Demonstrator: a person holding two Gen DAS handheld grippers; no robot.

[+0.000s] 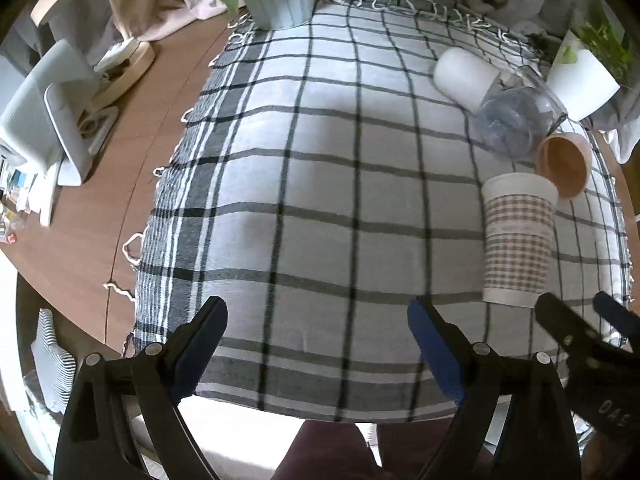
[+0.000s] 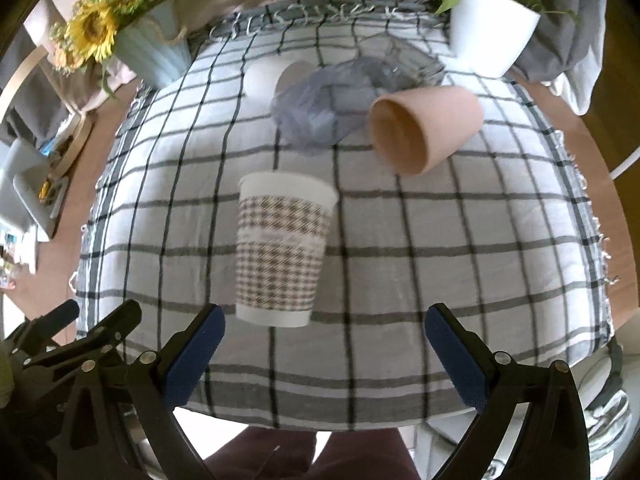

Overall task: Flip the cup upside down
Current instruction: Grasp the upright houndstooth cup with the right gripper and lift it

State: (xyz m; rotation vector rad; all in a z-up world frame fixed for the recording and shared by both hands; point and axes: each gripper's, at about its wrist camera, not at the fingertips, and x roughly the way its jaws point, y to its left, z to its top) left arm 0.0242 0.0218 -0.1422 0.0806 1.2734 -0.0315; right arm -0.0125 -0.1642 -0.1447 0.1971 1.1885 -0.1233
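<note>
- Standing upright on the checked cloth point(image 2: 440, 240), mouth up and wide rim on top: the houndstooth paper cup point(image 2: 282, 250), near the front edge of the desk point(image 1: 92, 216).
- Sitting just in front of the right tongs point(image 2: 324, 332), slightly left of their centre, between the lines of the two blue pads but not touching either.
- Gaping wide and holding nothing: the right tongs, hovering over the near edge of the cloth.
- Spreading wide as well, gripping nothing: the left tongs point(image 1: 318, 324), hanging over bare cloth, well left of the cup.
- Lying on their sides farther back: a peach cup point(image 2: 424, 130) with its mouth facing near-left, a clear plastic cup point(image 2: 320, 108) just left of it, and a white cup point(image 2: 272, 78) beyond.
- Flanking the far corners: a pale blue vase point(image 2: 154, 54) of sunflowers on the left, a white plant pot point(image 2: 490, 30) on the right.
</note>
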